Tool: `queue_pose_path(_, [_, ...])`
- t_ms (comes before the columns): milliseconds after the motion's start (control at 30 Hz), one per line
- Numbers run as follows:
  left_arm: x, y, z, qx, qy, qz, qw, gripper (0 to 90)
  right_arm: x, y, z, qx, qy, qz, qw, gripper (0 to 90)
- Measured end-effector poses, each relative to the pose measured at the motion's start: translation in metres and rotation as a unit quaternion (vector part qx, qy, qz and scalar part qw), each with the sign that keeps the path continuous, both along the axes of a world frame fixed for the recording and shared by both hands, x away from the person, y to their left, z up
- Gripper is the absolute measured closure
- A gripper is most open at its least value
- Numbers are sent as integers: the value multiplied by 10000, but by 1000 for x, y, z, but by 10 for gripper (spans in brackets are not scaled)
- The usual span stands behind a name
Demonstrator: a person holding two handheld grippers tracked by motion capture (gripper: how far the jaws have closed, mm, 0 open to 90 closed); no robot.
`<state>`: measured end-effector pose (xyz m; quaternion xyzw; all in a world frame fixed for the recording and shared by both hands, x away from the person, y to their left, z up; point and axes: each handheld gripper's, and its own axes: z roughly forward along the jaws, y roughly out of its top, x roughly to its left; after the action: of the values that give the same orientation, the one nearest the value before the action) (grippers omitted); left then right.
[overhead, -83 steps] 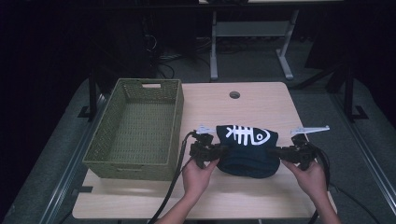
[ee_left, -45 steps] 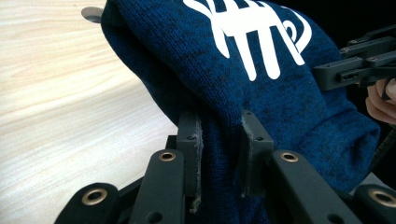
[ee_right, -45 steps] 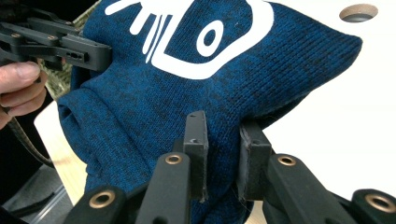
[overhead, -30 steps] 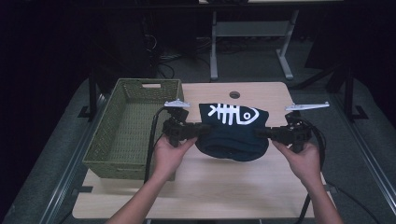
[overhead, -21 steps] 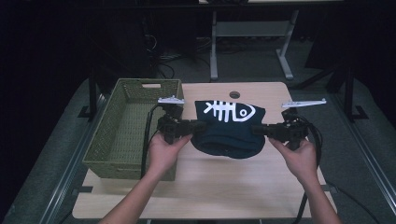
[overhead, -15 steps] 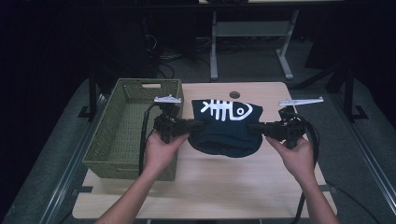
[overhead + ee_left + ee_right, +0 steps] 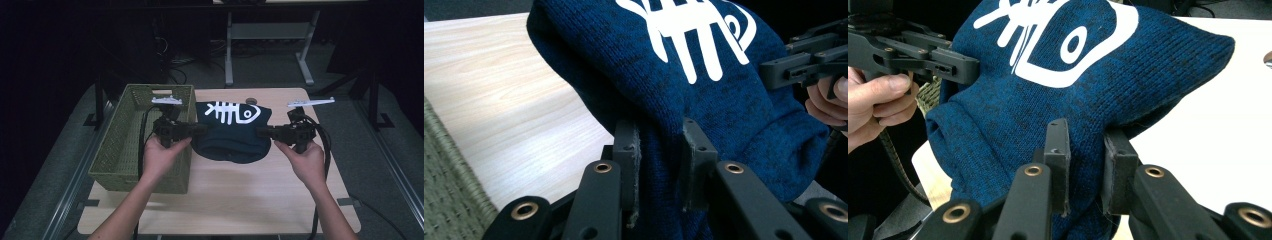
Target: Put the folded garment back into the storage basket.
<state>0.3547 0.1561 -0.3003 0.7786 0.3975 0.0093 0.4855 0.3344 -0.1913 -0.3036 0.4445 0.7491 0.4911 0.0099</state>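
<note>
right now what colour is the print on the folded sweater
White: a fish-skeleton print on the dark blue knit sweater, clearest in the high view.

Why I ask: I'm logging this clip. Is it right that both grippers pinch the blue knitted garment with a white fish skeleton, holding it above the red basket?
Not quite: the basket is green, not red, as the high view shows. The rest holds: the left gripper and right gripper each pinch an end of the blue knitted garment with the white fish skeleton.
</note>
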Motion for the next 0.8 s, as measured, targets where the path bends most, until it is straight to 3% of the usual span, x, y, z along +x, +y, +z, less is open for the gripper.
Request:
queue_pose_path(400, [4,29,3,-93,14,83,9999,728,12,24,4,150,16,128,9998,764])
queue_pose_path(800, [5,58,11,-46,-13,40,10000,720,21,50,10,221,15,263,9994,763])
